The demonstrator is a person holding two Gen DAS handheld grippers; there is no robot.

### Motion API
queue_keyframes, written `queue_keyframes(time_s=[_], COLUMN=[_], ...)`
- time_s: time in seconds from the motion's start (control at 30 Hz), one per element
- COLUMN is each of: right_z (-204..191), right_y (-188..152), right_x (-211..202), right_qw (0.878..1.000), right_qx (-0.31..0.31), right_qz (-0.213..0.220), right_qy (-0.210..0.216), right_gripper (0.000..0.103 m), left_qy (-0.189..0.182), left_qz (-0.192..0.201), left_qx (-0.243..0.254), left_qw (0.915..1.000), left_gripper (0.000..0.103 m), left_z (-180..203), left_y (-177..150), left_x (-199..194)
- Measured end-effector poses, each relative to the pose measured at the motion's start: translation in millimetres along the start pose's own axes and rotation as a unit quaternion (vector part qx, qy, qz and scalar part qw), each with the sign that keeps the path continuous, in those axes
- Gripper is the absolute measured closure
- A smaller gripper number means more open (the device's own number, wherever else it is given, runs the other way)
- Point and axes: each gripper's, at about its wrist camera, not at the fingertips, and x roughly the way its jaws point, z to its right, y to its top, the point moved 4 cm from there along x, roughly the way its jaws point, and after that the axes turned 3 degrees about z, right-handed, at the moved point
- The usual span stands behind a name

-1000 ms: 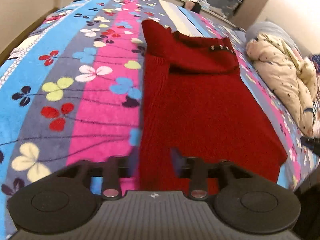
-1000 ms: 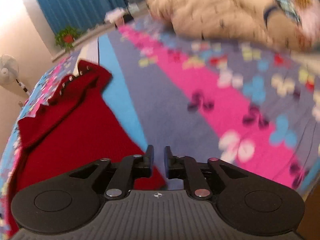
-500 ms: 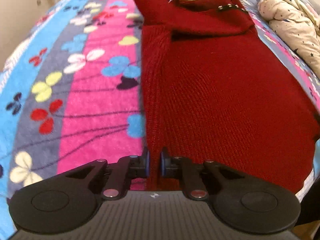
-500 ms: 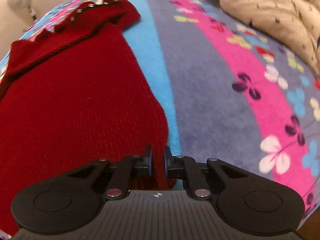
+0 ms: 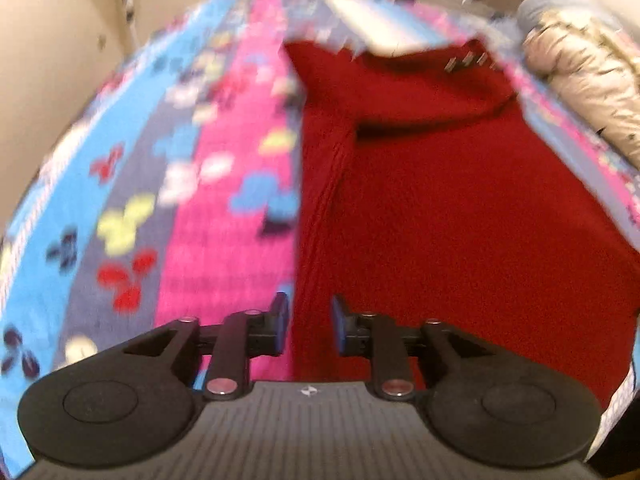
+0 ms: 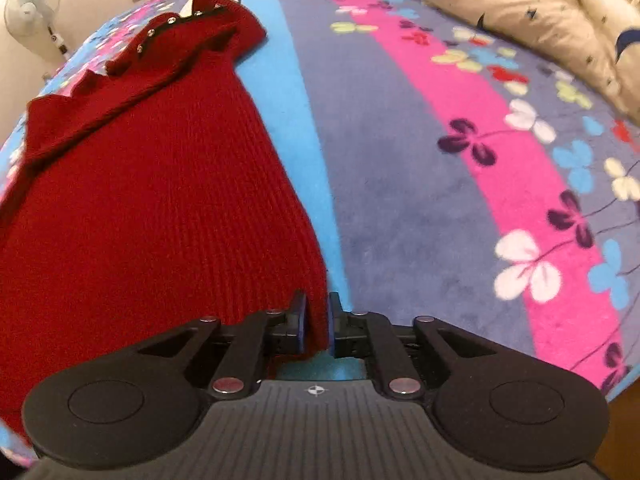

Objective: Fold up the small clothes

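Both grippers are down at the near hem of the red sweater [image 6: 152,216], which lies flat on the flowered blanket [image 6: 420,168] covering the bed, its hem toward the bed's near edge and its buttoned neck toward the far edge. The left gripper [image 5: 307,326] straddles the sweater's left hem corner, right where red knit meets the pink stripe; its jaws are opening, with a clear gap showing, and the cloth sits between them with neither pad pressing on it. The picture there is blurred, so the finer detail is lost. Over on the other side, the right gripper [image 6: 317,326] has the right hem corner between its fingers; its jaws are opening too, only slightly, and the knit fills the narrow slot, apparently nipped. Why the two corners? Taking the hem at both ends lets the bottom be lifted evenly and carried up toward the neck in one straight fold. The top is already turned in, a sleeve laid across the chest, so the lengthwise fold looks like the step in hand. The cream quilt [image 6: 532,12] is bunched at the bed's right edge, well clear of the sweater.
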Motion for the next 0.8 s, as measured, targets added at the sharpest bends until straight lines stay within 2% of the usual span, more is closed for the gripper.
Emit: queue_keyframes(time_s=[0.07, 0.1, 0.17, 0.2, 0.23, 0.3, 0.37, 0.47, 0.6, 0.8], right_z=[-2, -5, -13, -19, -23, -28, -35, -40, -44, -48], right_y=[8, 10, 9, 5, 1, -15, -14, -7, 1, 22], right_x=[-11, -16, -13, -5, 5, 28, 27, 21, 19, 9], right_qw=[0.999, 0.997, 0.997, 0.998, 0.998, 0.996, 0.997, 0.998, 0.999, 0.996], right_qx=[0.012, 0.013, 0.005, -0.004, -0.009, -0.016, -0.033, -0.03, -0.034, -0.042], right_qz=[0.045, 0.06, 0.06, 0.036, 0.004, -0.068, -0.058, -0.035, 0.002, 0.08], right_qy=[0.024, 0.037, 0.052, 0.06, 0.066, 0.053, 0.04, 0.039, 0.033, 0.028], right_gripper=[0.087, 0.081, 0.071, 0.063, 0.056, 0.055, 0.054, 0.053, 0.053, 0.053], left_qy=[-0.019, -0.029, -0.037, -0.034, -0.026, -0.006, -0.001, -0.022, -0.015, -0.007], left_qz=[0.013, 0.011, -0.013, -0.036, -0.066, -0.107, -0.091, -0.061, -0.037, 0.017], left_qx=[0.007, 0.012, 0.03, 0.041, 0.054, 0.082, 0.096, 0.082, 0.08, 0.034], left_qw=[0.9997, 0.9994, 0.9988, 0.998, 0.996, 0.9908, 0.9911, 0.9945, 0.996, 0.9993], left_gripper=[0.069, 0.068, 0.059, 0.045, 0.041, 0.041, 0.04, 0.038, 0.035, 0.03], left_z=[11, 16, 27, 31, 35, 43, 50, 55, 59, 53], left_y=[3, 3, -1, -5, -12, -24, -21, -13, -6, 18], left_x=[-3, -1, 8, 15, 25, 38, 33, 24, 21, 19])
